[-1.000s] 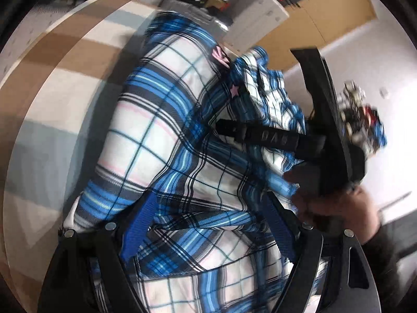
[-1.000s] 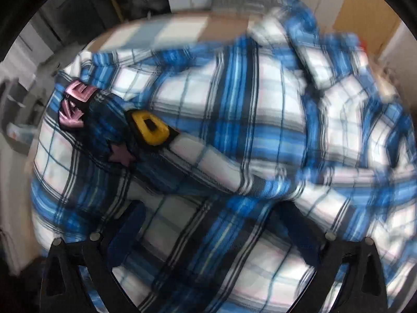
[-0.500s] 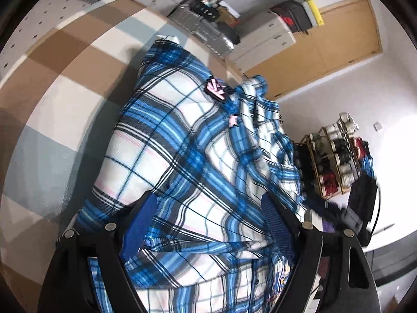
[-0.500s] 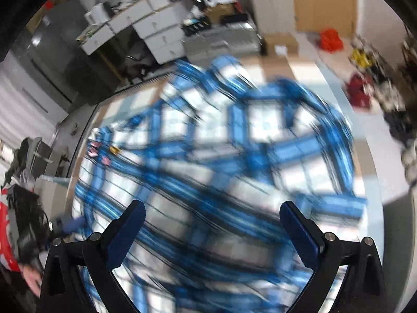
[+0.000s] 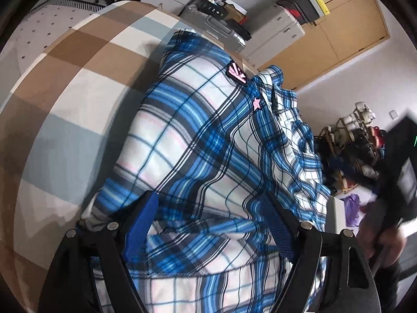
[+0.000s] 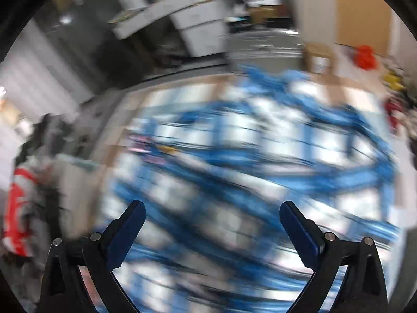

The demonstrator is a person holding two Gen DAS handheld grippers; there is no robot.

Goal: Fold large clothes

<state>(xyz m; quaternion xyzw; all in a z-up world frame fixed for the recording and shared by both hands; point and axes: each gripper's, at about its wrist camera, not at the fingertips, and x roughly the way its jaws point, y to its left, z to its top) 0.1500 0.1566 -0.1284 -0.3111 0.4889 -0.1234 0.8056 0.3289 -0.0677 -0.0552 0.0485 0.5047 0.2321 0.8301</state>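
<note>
Shirt (image 5: 208, 156) under L gripper (image 5: 211, 208); R gripper (image 6: 212, 216) spread, above.

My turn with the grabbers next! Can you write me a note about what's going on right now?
Left gripper: jaws apart, plaid shirt bunched between its fingers.
Right gripper: open, holding nothing, above the shirt; that view is blurred.
The shirt lies rumpled on the checked bed cover, pink patch facing up.
Done: no neat fold visible yet.
Left: probably smooth it flat, then fold.

right claw (image 6: 212, 224): spread wide, holding nothing | plaid shirt (image 6: 260, 169): blurred, below on checked cloth (image 6: 187, 91)
</note>
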